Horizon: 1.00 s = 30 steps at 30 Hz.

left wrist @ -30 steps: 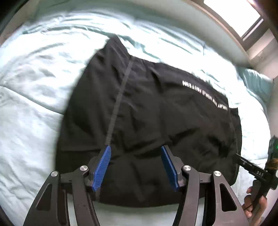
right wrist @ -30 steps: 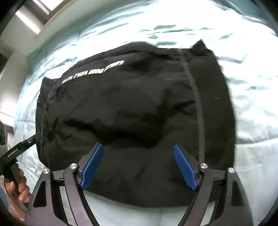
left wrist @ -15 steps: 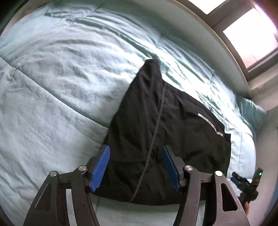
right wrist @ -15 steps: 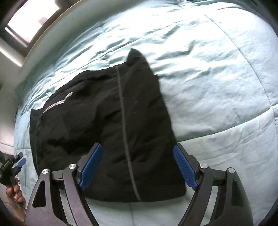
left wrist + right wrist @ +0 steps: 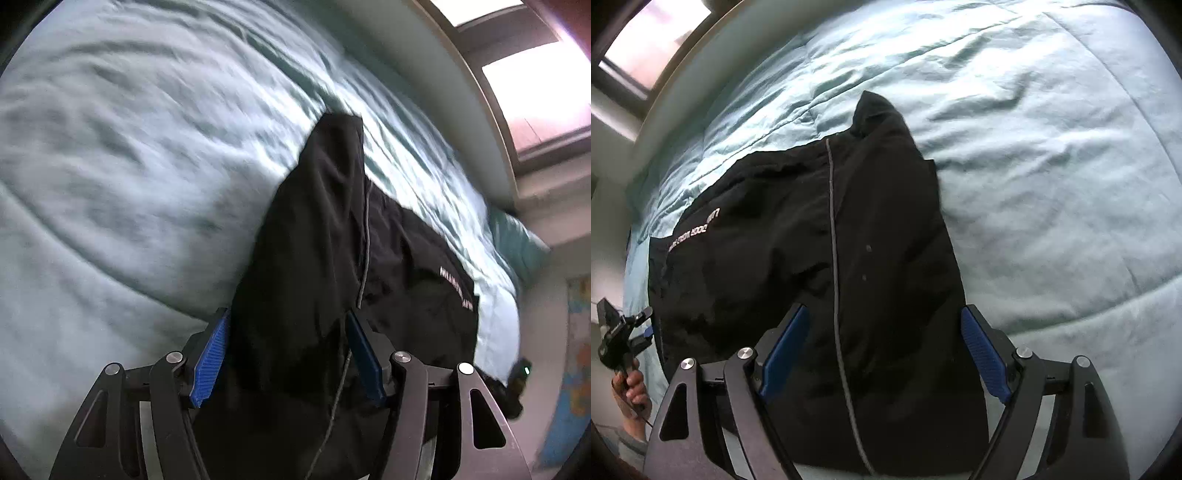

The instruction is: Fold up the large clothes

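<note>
While the black garment (image 5: 879, 258) lies flat on the bed (image 5: 1052, 166), both grippers — left (image 5: 286, 354), right (image 5: 886, 354) — hover with jaws released, gripping nothing.

Bedspread (image 5: 1052, 166) wide open on one side of black garment (image 5: 886, 258); wall w/ window (image 5: 535, 92) hems in far edge.
</note>
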Available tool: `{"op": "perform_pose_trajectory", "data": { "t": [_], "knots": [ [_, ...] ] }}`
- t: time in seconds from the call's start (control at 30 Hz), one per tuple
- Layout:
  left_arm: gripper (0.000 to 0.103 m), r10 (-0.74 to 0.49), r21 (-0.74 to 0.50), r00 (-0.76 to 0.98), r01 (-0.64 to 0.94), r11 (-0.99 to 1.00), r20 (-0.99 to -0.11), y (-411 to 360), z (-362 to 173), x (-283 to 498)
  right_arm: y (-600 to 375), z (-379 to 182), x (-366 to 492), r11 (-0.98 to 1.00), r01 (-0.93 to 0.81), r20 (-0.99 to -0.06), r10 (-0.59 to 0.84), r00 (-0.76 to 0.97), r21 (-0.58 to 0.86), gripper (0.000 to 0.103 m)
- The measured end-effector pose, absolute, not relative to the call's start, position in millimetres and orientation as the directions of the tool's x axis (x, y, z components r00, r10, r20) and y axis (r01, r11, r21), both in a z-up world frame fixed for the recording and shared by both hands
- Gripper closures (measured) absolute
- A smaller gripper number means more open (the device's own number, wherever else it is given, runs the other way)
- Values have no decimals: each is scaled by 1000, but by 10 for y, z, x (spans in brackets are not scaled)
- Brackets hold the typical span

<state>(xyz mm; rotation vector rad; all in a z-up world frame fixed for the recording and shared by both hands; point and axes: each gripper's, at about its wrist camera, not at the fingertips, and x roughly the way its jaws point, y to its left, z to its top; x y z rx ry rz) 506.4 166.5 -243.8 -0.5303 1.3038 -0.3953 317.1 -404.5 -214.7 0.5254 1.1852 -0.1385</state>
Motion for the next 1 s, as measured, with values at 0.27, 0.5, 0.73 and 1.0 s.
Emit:
{"op": "perform_pose_trajectory", "data": {
  "t": [0.27, 0.5, 0.73, 1.0],
  "knots": [
    [25, -676, -681, 111, -14, 732, -729, 1642, -2890, 5167, -4066, -2647, 3407, 861, 316, -900, 300, 317, 399, 1],
    [14, -714, -719, 87, -51, 693, -694, 1655, -3077, 5201, -4159, -2970, 3545, 756, 306, -809, 481, 338, 578, 0],
    [13, -674, -677, 70, -17, 736, -735, 1619, -2917, 5162, -4139, -2934, 3581, 755, 274, -796, 509, 327, 596, 6],
    [9, -702, -701, 15, -71, 710, -712, 1673, -3139, 5231, -4108, -2971, 3671, 751, 264, -791, 530, 306, 605, 2]
  ]
}}
